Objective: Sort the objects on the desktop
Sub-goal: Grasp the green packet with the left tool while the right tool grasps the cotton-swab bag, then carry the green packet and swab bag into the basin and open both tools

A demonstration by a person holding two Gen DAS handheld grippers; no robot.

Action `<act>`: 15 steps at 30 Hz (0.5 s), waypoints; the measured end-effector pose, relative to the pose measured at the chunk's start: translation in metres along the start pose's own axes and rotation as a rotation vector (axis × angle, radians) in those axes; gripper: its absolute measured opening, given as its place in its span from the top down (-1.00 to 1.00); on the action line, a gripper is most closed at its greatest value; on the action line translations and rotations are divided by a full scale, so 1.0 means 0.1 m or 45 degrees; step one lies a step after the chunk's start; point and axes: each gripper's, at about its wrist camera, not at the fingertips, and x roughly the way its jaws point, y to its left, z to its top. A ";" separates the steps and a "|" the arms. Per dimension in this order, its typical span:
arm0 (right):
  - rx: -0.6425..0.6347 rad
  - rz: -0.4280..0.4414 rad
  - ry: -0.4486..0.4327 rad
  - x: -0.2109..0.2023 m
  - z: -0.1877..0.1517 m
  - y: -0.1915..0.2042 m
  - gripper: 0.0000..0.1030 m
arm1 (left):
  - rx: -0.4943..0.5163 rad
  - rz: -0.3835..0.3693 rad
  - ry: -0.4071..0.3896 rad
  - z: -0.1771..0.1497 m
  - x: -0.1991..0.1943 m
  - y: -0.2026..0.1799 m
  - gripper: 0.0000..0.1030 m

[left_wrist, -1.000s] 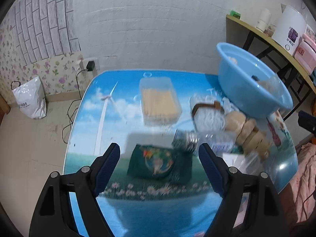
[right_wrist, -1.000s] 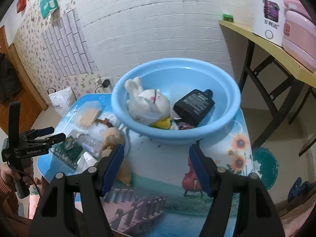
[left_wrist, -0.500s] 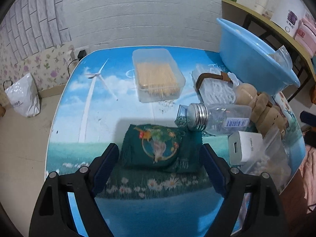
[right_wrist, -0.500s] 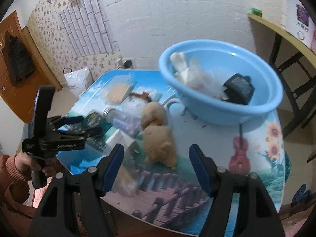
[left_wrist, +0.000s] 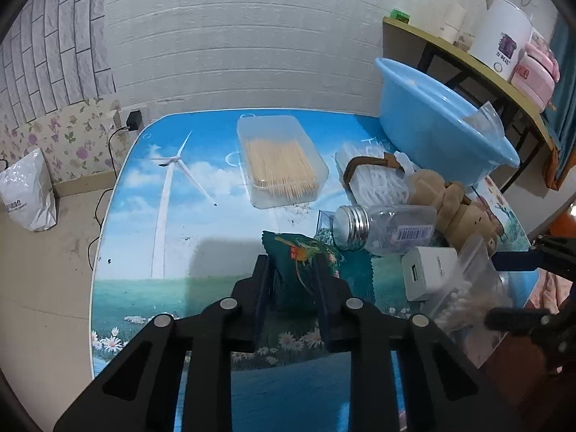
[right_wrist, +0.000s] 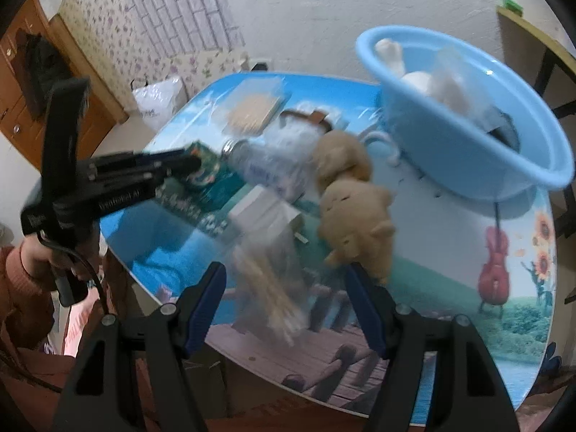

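My left gripper is shut on a dark green packet lying on the table; the right wrist view shows the same packet under the left gripper. My right gripper is open, above a clear bag of cotton swabs at the table's near edge. Beside it lie a tan plush toy, a white charger and a clear bottle with a silver cap. The blue basin holds a white plush.
A clear box of toothpicks and a bag with a brown strap lie mid-table. The picture-printed table ends close to me. A side table with appliances stands at the right. A white bag sits on the floor.
My left gripper has gone down and closed on the green packet. My right gripper has swung left, away from the basin, toward the swab bag and plush toy.
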 end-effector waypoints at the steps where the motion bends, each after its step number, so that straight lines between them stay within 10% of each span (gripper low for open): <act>1: -0.014 0.002 0.014 0.03 -0.01 0.03 -0.33 | 0.002 0.001 0.004 -0.01 0.00 0.00 0.57; 5: -0.045 0.008 0.054 0.15 -0.05 0.10 -0.25 | -0.011 0.037 0.020 -0.01 0.05 0.05 0.37; 8: -0.022 0.034 0.090 0.22 -0.07 0.05 0.29 | -0.020 0.046 0.062 -0.01 0.13 0.07 -0.10; 15: -0.002 0.059 0.048 -0.01 -0.14 -0.09 0.44 | 0.054 0.053 0.093 -0.03 0.23 -0.13 -0.70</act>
